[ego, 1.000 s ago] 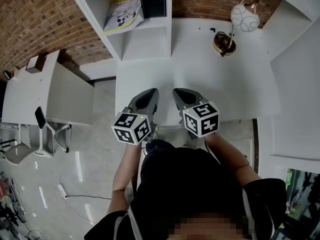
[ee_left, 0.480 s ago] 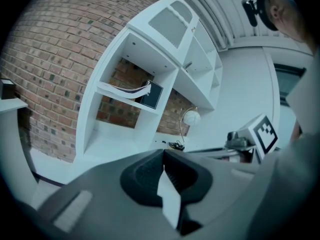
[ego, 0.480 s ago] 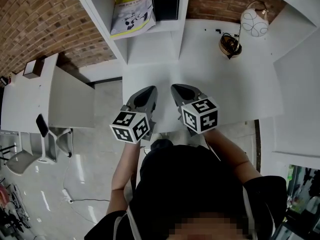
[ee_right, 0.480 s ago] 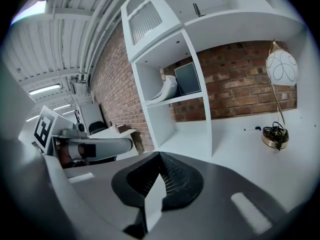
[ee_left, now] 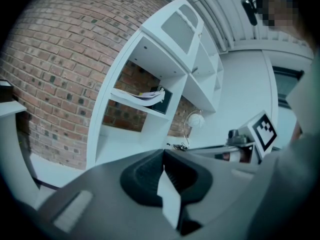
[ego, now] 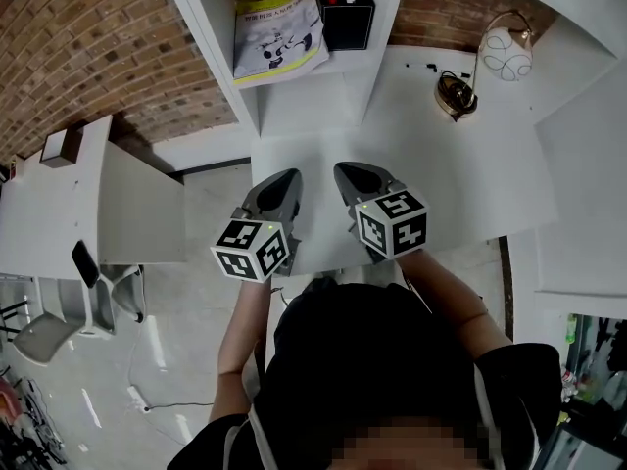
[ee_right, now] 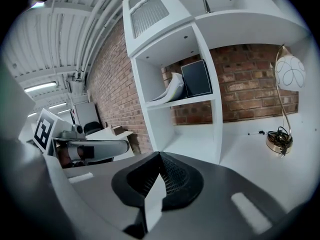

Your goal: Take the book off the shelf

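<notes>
My left gripper (ego: 283,182) and right gripper (ego: 353,174) sit closed, empty, mid-frame. The book (ego: 278,29) (upper centre, beside a black box (ego: 349,20)) looks limp; pinched at one corner, it may flop.

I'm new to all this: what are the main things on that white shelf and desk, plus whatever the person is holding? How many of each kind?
Books: 1, the book
Boxes: 1, the black box
Lamps: 1, the lamp
Grippers: 2, the left gripper and the right gripper, both shut and empty
Total: 5
</notes>
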Tool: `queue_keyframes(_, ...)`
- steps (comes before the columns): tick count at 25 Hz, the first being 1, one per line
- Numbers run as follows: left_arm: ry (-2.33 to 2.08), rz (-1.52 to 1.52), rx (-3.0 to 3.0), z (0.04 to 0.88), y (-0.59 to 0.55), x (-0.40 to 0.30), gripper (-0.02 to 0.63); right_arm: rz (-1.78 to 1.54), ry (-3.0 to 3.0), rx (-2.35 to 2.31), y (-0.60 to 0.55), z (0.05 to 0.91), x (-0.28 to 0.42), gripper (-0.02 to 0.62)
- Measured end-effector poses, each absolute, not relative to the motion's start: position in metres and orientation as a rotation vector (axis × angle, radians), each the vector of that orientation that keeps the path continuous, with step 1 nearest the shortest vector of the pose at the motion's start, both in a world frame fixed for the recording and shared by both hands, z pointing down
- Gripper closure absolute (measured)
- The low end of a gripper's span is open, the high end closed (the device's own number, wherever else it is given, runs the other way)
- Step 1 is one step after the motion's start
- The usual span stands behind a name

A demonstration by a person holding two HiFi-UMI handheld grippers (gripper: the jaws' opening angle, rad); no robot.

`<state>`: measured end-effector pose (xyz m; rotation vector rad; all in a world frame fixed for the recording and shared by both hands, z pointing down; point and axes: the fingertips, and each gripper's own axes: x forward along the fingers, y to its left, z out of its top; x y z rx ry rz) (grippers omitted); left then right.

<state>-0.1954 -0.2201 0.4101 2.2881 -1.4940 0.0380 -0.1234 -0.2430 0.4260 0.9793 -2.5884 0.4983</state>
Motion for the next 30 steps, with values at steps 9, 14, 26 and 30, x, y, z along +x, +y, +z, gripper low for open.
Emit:
queue_keyframes(9,-1.435,0.070,2.352,0.408,-0.230,-0.223,0.600,0.470,-2.573,1.079,-0.259,0.416,-0.145,0.597)
queue_keyframes(14,-1.422,0.081,2.394,0.400,-0.240,-0.234,0.600,0.443,-2.568,1.111,-0.264,0.407,-0.159,0.597)
queue_keyframes(26,-1.492,0.012,2.398,0.376,-0.267,-0.237,0.600,0.377,-2.630,1.109,-0.287,0.379,-0.171,0.595)
queue_keyframes(30,-1.544,0.029,2.406,0.367,-0.274,-0.241,0.600,0.353,-2.635,1.108,-0.296,0.372,-0.175,0.595)
